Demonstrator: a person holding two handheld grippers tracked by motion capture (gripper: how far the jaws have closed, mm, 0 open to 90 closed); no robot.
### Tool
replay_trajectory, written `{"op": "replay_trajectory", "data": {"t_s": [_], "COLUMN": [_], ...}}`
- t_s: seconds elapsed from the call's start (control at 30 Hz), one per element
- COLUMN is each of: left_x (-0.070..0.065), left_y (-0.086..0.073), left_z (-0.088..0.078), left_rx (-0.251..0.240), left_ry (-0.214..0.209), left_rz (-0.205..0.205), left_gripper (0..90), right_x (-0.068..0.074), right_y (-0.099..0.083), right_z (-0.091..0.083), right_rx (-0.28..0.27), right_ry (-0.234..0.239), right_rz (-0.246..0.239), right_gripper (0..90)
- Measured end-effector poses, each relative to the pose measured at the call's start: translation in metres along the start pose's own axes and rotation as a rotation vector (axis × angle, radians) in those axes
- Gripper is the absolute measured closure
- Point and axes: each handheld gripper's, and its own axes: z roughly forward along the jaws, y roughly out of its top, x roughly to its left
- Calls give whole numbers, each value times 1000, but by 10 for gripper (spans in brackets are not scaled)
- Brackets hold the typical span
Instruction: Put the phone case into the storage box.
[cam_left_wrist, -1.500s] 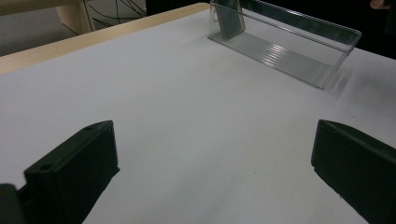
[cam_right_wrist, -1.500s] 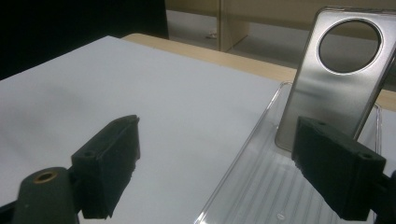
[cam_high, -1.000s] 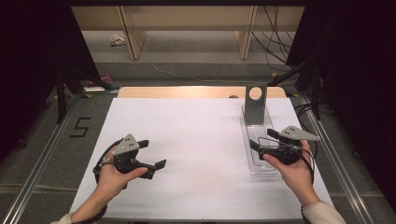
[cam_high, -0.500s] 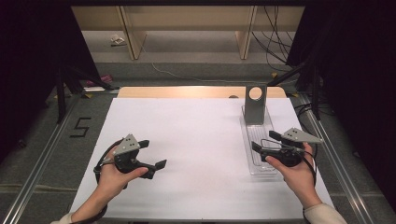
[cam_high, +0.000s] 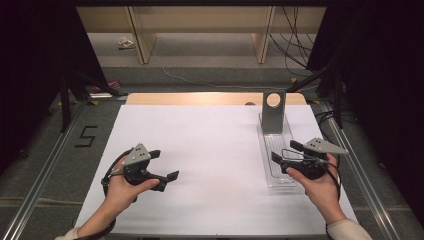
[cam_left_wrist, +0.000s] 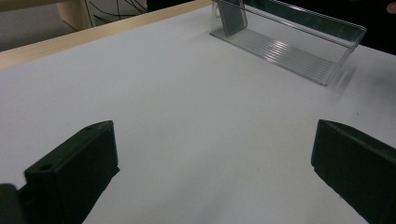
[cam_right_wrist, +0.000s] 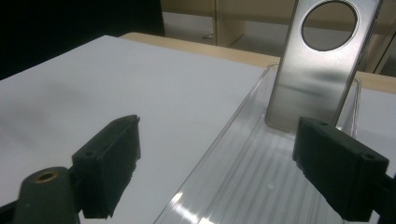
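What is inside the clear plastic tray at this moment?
The clear tray holds a metal plate with a round hole, standing upright at its far end. The ribbed floor in front of it is bare. The right tongs hover open over the near end, hiding a small part.

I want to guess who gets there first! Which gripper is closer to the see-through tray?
Right. The right gripper hangs open at the near end of the clear tray, one jaw over it. The left gripper, open too, sits far across the white table.
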Motion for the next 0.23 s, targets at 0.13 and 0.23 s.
{"op": "replay_trajectory", "data": {"t_s": [0.13, 0.23], "left_x": [0, 0], "left_y": [0, 1], "left_z": [0, 1], "left_rx": [-2, -1], "left_ry": [1, 0], "left_rz": [-2, -3], "left_gripper": [0, 0], "right_x": [-1, -3], "right_y": [1, 0], "right_z": [-1, -2], "right_rx": [-6, -6], "right_ry": [-6, -8], "right_rz": [2, 4], "right_gripper": [162, 162]}}
